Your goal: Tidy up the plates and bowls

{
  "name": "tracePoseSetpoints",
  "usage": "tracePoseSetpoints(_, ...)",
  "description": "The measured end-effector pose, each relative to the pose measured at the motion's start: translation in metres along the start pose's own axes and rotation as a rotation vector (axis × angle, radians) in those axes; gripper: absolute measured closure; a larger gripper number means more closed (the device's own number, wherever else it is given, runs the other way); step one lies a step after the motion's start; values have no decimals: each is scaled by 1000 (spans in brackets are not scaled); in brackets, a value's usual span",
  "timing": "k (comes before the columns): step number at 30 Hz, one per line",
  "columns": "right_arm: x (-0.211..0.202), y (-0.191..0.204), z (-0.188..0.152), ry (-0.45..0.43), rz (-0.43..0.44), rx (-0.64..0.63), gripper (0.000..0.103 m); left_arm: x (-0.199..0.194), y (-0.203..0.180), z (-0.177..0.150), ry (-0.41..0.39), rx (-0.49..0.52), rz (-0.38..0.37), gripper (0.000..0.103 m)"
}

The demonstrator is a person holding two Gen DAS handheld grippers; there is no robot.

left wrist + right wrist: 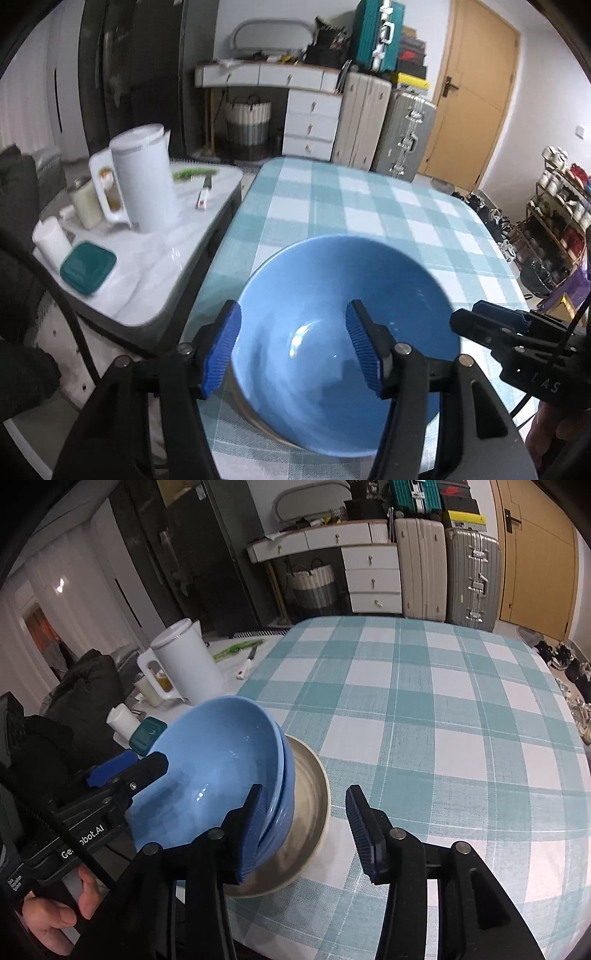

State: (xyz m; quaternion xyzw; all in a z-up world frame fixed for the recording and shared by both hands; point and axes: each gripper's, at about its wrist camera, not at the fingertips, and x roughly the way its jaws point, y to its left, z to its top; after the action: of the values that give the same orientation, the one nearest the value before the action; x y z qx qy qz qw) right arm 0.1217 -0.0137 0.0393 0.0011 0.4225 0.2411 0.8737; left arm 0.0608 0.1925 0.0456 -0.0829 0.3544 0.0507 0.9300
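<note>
Blue bowl (332, 332) tilted between wide left jaws; right jaws likewise wide, beside it.

At the lower left of the right wrist view, white letters on the left gripper (122, 771) read roughly "Ge…obot.AI", a cable hiding the middle. At the lower right of the left wrist view, faint letters on the right gripper (480, 314) look like "LAS".

Two blue bowls (221, 771) are seen stacked tilted in one metal bowl (310, 812) on one checked table (443, 720), two grippers (293, 343) (304, 829) are counted, plus one white kettle (142, 181), one teal lid (86, 266), one knife (205, 190) and three suitcases (364, 120).
</note>
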Motion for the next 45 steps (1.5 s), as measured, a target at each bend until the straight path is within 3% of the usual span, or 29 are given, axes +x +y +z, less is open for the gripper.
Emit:
tracePoseSetpoints(3, -14, 1, -9, -44, 6, -29, 58, -14, -12, -3, -55, 35, 10, 39)
tracePoseSetpoints(6, -31, 1, -19, -102, 2, -71, 57, -33, -24, -6, -135, 60, 1, 28)
tracePoseSetpoints(7, -36, 0, -24, -121, 0, -83, 53, -39, -30, -9, -167, 79, 0, 20)
tracePoseSetpoints(11, -60, -8, -44, -215, -12, -100, 46, -57, -53, -18, -261, 167, 34, 13)
tracePoseSetpoints(16, -75, -24, -70, -283, -37, -77, 21, -74, -76, -33, -309, 214, -11, 9)
tracePoseSetpoints(19, -78, -31, -80, -276, -64, -80, 21, -83, -85, -43, -342, 215, -9, 1)
tracePoseSetpoints(28, -97, -30, -102, -383, -128, -160, 6, -88, -97, -61, -358, 145, -3, 0)
tracePoseSetpoints(32, -104, -25, -104, -418, -150, -191, 4, -87, -112, -63, -383, 226, 95, 0)
tracePoseSetpoints(36, -109, -28, -104, -425, -134, -164, 3, -93, -115, -65, -415, 239, 82, 0)
tracePoseSetpoints(45, -105, -32, -102, -403, -128, -133, 3, -90, -111, -63, -384, 215, 57, 0)
